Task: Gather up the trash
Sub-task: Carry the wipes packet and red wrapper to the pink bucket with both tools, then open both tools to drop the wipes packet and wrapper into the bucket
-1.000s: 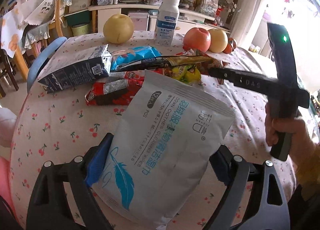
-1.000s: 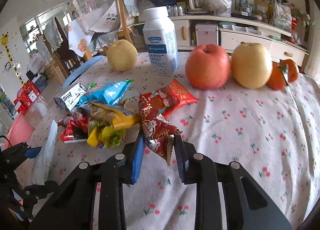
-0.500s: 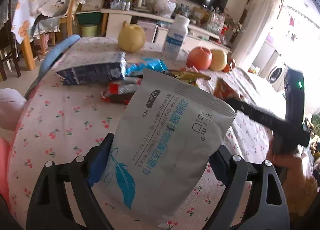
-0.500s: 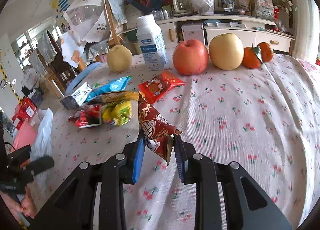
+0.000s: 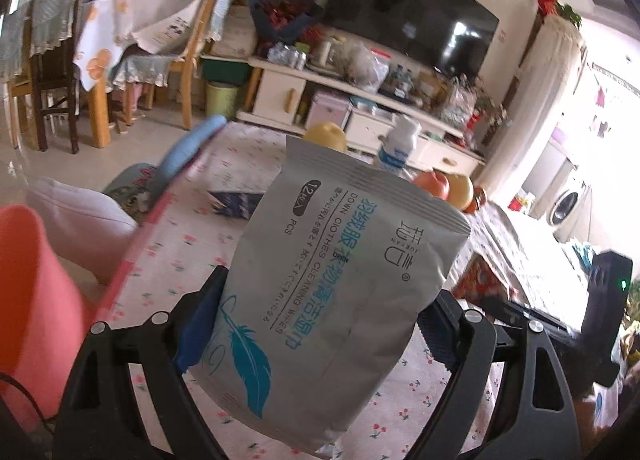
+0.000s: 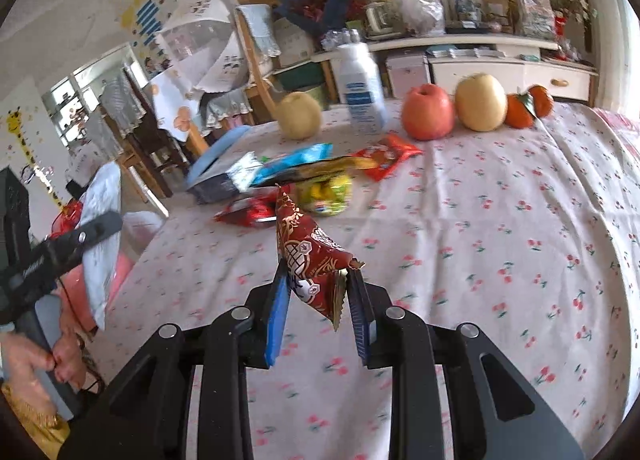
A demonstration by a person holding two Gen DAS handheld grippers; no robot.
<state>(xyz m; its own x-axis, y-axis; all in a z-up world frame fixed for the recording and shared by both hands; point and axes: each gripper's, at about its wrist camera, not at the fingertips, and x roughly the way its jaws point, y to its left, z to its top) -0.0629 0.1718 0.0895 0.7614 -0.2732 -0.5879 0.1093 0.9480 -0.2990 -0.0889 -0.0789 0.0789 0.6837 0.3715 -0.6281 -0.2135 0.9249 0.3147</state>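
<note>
- Wipes pouch (image 5: 340, 292) stands long axis up, top tilted right, clamped in my left gripper (image 5: 316, 336) jaws.
- Red wrapper (image 6: 310, 260) points upward, pinched in my right gripper (image 6: 320, 308) jaws.

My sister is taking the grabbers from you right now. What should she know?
Left gripper: shut on the grey wipes pack, lifted off the table and out over its left edge, near a pink bin.
Right gripper: shut on a dark red wrapper, held above the tablecloth.
Done: two pieces picked up, neither dropped yet.
Left: drop both, then fetch the wrapper pile mid-table and the red packet beside it.
Probably leave the fruit and white bottle; they don't look like trash.
</note>
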